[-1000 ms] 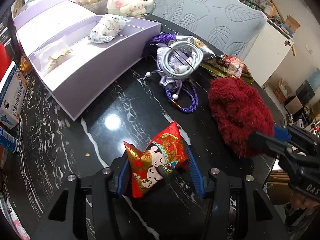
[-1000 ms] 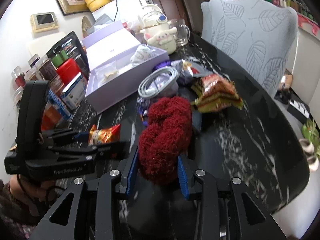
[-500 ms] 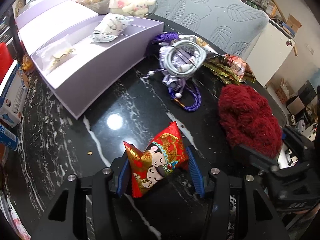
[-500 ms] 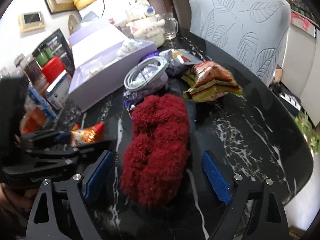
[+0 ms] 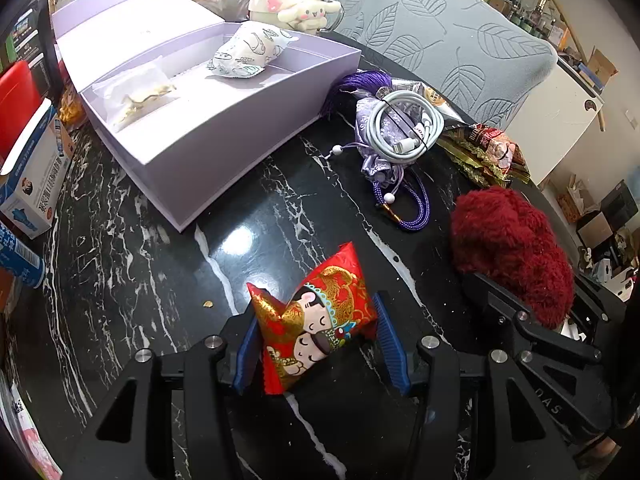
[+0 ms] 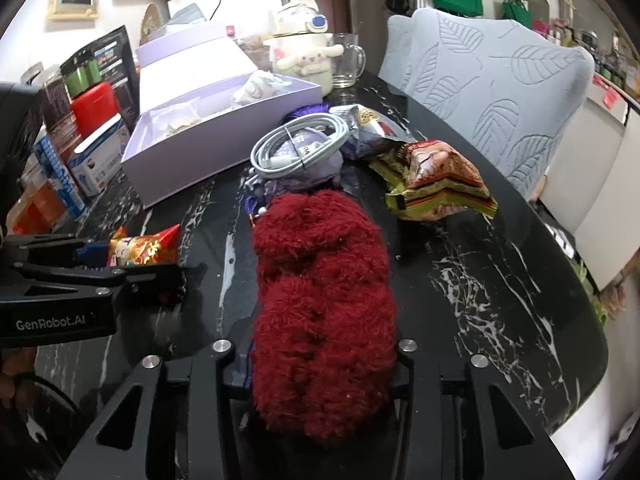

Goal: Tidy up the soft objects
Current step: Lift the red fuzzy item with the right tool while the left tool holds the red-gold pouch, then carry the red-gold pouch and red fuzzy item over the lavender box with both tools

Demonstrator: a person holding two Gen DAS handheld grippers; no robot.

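A red and gold printed pouch [image 5: 316, 332] sits between the blue pads of my left gripper [image 5: 316, 344], which is shut on it just over the black marble table [image 5: 160, 280]. From the right wrist view the same pouch [image 6: 148, 250] shows at the tip of the left gripper [image 6: 132, 256]. A dark red fluffy bundle [image 6: 324, 304] lies lengthwise on the table. My right gripper [image 6: 320, 364] is closing on its near end, and the pads are buried in the fur. An open lilac box [image 5: 224, 152] holds a patterned white pouch [image 5: 248, 54] and a clear bag [image 5: 140, 96].
A coiled white cable on a purple drawstring bag [image 5: 400, 132] and foil snack packets [image 5: 488, 152] lie beyond the bundle. Cartons [image 5: 32, 176] line the left edge. A plush-covered jug [image 5: 296, 0] and a grey leaf-pattern chair [image 5: 460, 52] stand behind.
The right gripper's jaws went wide around the red fluffy bundle, moved further over it, and have closed on it again. The left gripper and its pouch have stayed put.
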